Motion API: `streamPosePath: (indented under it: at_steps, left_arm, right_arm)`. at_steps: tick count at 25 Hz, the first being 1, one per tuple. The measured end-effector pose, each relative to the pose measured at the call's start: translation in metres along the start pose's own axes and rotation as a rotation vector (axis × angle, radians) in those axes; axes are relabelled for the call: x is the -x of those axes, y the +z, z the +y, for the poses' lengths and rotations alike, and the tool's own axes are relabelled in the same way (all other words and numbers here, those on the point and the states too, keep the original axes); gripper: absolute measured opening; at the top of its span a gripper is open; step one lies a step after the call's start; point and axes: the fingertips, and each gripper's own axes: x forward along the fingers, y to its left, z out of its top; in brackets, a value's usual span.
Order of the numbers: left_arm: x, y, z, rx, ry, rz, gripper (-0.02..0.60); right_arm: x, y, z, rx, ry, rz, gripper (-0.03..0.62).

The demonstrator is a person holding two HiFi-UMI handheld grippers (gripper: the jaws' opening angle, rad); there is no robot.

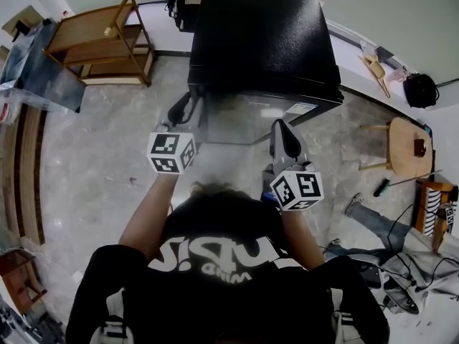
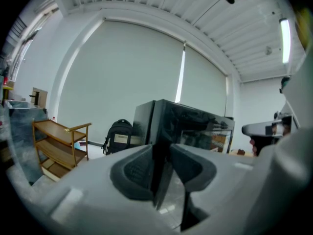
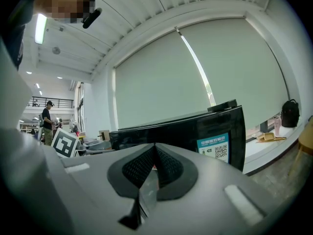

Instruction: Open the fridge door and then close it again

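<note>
— So, the left gripper [image 2: 162,156]: how do its jaws stand?
— Partly apart and clamped on the left edge of the fridge door [image 1: 244,120]. The dark edge runs upright between the two pads.
— And the right gripper [image 3: 155,150]?
— Jaws pressed together, tips touching, nothing between them. It sits just in front of the door's right side, close to a sticker [image 3: 215,151].
— Counts?
— One fridge [image 1: 262,38], one door, two grippers. Around it are one wooden shelf [image 1: 100,38], one black backpack [image 2: 117,136] and one round wooden stool [image 1: 401,138].
— Which way does the fridge point?
— It stands upright on the floor just ahead of the person, with its door front facing them. How far the door is swung out, I cannot tell.
</note>
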Motion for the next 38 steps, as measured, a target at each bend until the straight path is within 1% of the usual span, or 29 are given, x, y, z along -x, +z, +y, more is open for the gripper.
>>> streamPosePath:
  at_steps: [6, 9, 11, 16, 21, 26, 28, 32, 38]
  left_arm:
    - [0.004, 0.001, 0.001, -0.005, -0.001, 0.011, 0.115]
    - [0.015, 0.001, 0.001, -0.018, 0.011, 0.013, 0.104]
    - [0.026, 0.003, 0.001, -0.013, 0.02, 0.002, 0.101]
    - [0.064, 0.011, -0.005, -0.003, 0.03, -0.031, 0.004]
    - [0.095, 0.033, -0.019, -0.003, 0.007, -0.064, 0.003]
    - [0.114, 0.049, -0.031, -0.072, -0.004, -0.084, 0.002]
    - [0.121, 0.052, -0.03, -0.084, 0.01, -0.089, 0.003]
    - [0.125, 0.054, -0.027, -0.082, 0.042, -0.097, 0.002]
    - [0.121, 0.051, -0.036, -0.084, 0.031, -0.089, 0.002]
  right_arm:
    - [-0.001, 0.003, 0.005, -0.011, -0.001, -0.01, -0.003]
    - [0.005, 0.004, 0.008, -0.009, -0.003, -0.011, -0.003]
    - [0.01, 0.005, 0.007, -0.007, -0.005, -0.013, -0.003]
    - [0.024, 0.007, 0.009, -0.001, 0.004, -0.026, -0.003]
    - [0.041, 0.012, 0.011, 0.016, -0.001, -0.032, -0.003]
    - [0.054, 0.014, 0.008, 0.056, -0.024, -0.034, -0.003]
    - [0.059, 0.015, 0.006, 0.076, -0.034, -0.032, -0.003]
    - [0.066, 0.017, -0.002, 0.074, -0.046, -0.03, -0.003]
    - [0.069, 0.017, -0.003, 0.075, -0.03, -0.033, -0.003]
